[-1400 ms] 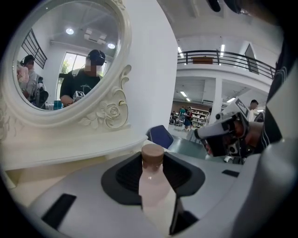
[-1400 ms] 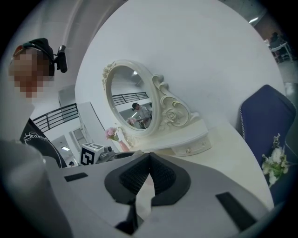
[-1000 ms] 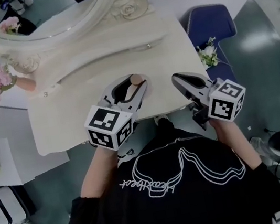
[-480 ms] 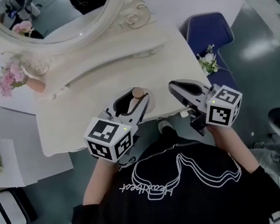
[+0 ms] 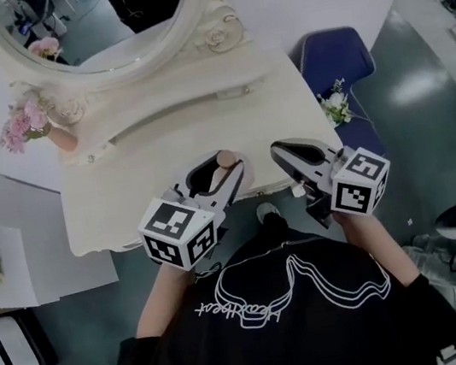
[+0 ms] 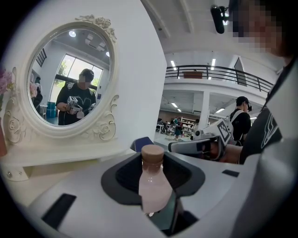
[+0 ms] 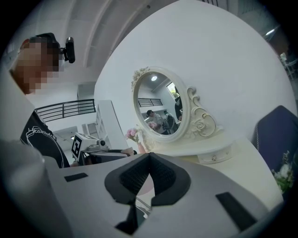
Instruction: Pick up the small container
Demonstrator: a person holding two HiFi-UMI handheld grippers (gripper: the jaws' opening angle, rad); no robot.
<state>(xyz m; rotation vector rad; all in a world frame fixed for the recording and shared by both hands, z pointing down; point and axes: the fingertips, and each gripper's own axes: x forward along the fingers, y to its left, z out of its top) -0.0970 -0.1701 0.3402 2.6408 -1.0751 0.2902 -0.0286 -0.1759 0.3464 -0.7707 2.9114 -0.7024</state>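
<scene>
The small container is a pale pink bottle (image 6: 152,186) with a brown cap (image 5: 226,158). It stands upright between the jaws of my left gripper (image 5: 224,171), which is shut on its body and holds it above the front part of the cream dressing table (image 5: 127,203). My right gripper (image 5: 280,150) hovers just to the right of it, near the table's front right edge, with its jaws shut and nothing between them. In the right gripper view the pads of the right gripper (image 7: 149,156) meet at the tip. The left gripper (image 7: 100,155) shows beyond, at the left.
An oval mirror (image 5: 88,19) in a carved cream frame stands at the back of the table. A vase of pink flowers (image 5: 32,123) is at the back left. A blue chair (image 5: 332,56) and white flowers (image 5: 334,103) are to the right of the table. The person's black shirt fills the foreground.
Both grippers have drawn back toward the table's front edge and risen a little. The bottle has stayed in the left grip throughout.
</scene>
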